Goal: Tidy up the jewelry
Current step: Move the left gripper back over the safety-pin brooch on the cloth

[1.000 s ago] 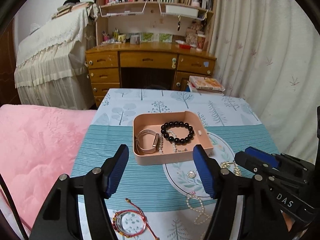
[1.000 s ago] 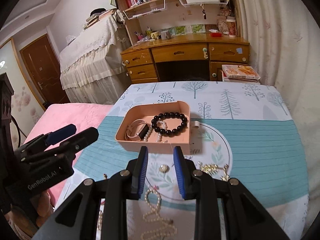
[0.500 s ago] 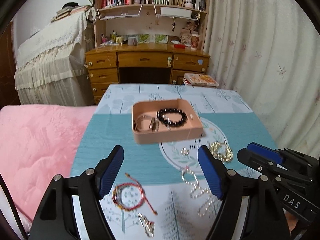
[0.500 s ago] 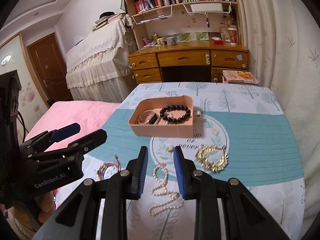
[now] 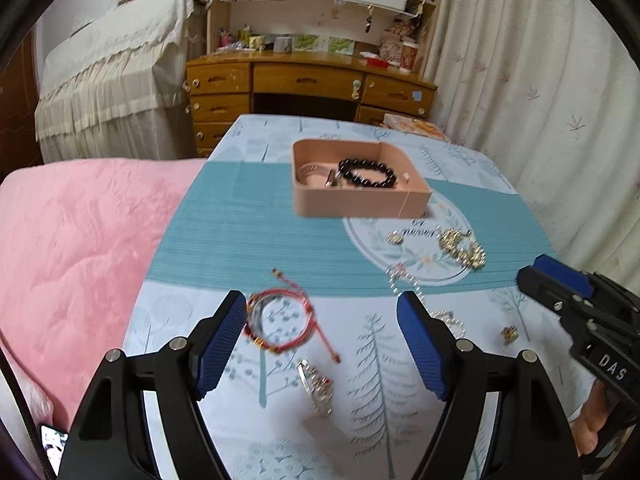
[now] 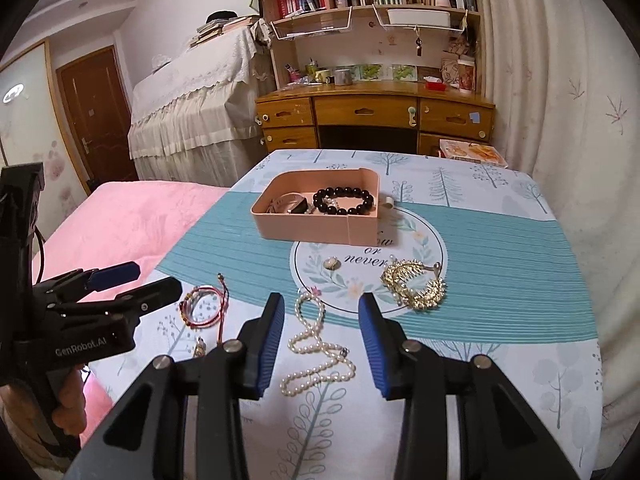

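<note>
- The table (image 6: 500, 248), under a teal and white tree-print cloth, carries everything I am sorting; a pink bed (image 5: 72, 248) lies against its left edge.
- My left tongs (image 5: 322, 342) hang over the near part of the table with the blue pads spread wide and nothing between them.
- My right tongs (image 6: 322, 340) are also open, a moderate gap, empty, poised above the table nearer to me than the tray.
- The pink tray (image 6: 316, 224) sits toward the far middle of the table and serves as my landmark. Inside it lie a black bead bracelet (image 6: 344, 200) on its right side and a watch-like band (image 6: 290, 205) on its left.
- Nearer to me than the tray and to its right lies a gold leaf-shaped hairpiece (image 6: 416, 286) on the cloth.
- Straight toward me from the tray, a pearl necklace (image 6: 316, 346) snakes across the cloth, seen between my right tongs' pads.
- Toward me and left of the tray lies a red cord bracelet (image 5: 280, 322), just beside my left tongs' left pad.
- Nearer still than the red bracelet sits a small silver ring-like piece (image 5: 318, 386); I cannot tell its exact kind.
- Just in front of the tray rests a small round brooch or pendant (image 6: 332, 263).
</note>
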`<state>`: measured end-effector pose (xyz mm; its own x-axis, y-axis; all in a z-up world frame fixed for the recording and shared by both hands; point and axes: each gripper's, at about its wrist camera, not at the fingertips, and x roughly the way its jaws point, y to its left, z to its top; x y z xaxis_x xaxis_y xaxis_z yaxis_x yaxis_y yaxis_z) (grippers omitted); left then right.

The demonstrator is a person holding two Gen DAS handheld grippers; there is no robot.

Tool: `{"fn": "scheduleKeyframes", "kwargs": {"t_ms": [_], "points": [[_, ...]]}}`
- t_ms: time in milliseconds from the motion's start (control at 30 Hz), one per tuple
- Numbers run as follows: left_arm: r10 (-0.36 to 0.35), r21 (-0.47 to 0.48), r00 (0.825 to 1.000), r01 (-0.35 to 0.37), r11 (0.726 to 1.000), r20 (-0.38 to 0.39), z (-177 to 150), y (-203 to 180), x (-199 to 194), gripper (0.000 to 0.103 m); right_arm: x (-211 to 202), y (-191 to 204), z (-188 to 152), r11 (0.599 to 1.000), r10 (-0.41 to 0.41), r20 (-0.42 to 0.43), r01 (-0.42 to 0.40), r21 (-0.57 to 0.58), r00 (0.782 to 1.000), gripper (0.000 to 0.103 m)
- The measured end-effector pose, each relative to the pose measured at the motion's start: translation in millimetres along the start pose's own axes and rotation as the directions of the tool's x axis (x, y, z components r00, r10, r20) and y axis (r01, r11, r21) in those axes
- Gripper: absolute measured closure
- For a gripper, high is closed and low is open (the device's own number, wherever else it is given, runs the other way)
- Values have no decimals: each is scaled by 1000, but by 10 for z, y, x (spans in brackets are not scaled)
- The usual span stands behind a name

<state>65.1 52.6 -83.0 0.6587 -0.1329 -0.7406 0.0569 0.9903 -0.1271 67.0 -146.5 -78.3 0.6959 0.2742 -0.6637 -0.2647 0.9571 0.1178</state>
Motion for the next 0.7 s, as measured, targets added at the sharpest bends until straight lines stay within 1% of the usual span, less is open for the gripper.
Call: {"fn": "scheduleKeyframes", "kwargs": {"t_ms": [133,267,433,700], "points": [[24,-19,999,-25,1000,-30,-114,98,47,27,39,-6,-62,1000,6,-20,-6,3,1000,64],[32,-32,998,-34,999,-63,-211,168,112,27,98,-18,-127,1000,8,-48,-8,7,999,64],[54,-23,995,-56,998,-87,-316,171,184,27,177,-19,-210,1000,0,-78,1,1,997,64],[61,-20,991,-64,998,-117,-412,155,270,27,271,-33,-324,1000,-9,-117,10,10,993,64]]}}
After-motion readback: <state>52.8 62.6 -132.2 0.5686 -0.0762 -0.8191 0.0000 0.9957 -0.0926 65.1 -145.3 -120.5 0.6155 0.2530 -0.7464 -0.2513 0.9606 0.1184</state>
